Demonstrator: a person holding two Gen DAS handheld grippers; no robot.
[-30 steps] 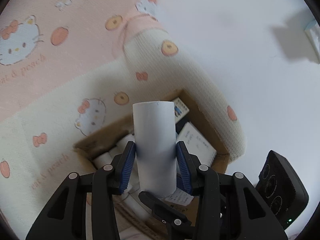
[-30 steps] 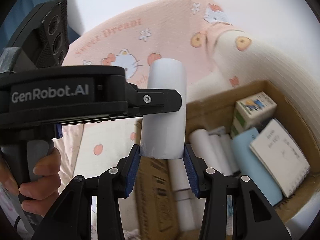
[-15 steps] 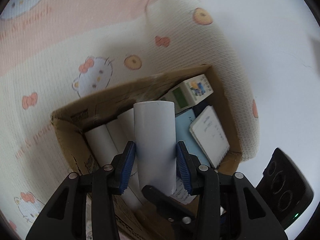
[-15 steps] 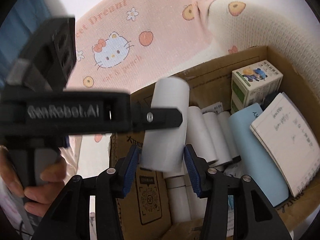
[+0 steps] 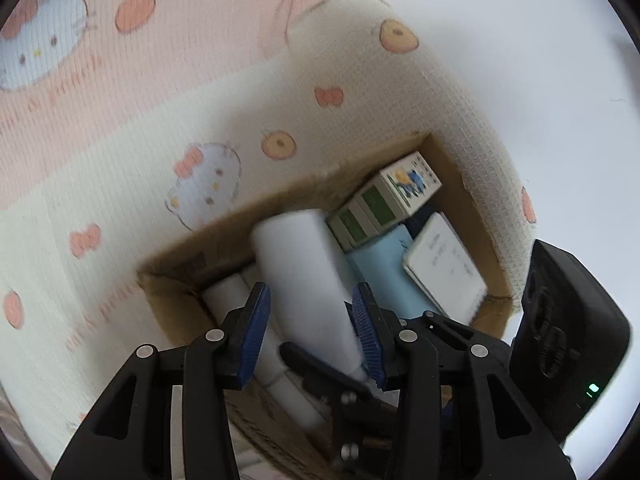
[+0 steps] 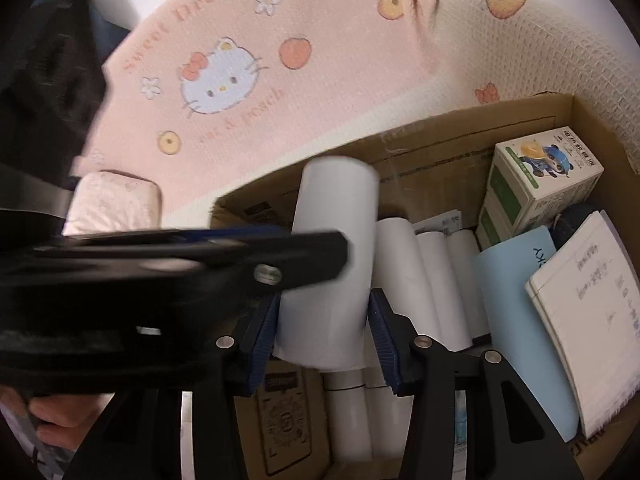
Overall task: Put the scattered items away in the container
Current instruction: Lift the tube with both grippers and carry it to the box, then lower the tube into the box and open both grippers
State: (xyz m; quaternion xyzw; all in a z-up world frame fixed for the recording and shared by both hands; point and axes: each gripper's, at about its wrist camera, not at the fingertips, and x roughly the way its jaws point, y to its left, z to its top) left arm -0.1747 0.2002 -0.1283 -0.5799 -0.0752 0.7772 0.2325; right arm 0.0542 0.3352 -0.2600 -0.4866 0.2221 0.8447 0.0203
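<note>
Both grippers tipped steeply down over the cardboard box. Left gripper clamped on the white roll. Right gripper closing on it too, hovering above rolls already inside.

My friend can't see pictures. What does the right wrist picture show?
Two grippers hold a white roll over a cardboard box on a pink cat blanket. Inside lie more white rolls, a green carton, a blue pack and a notebook.
</note>
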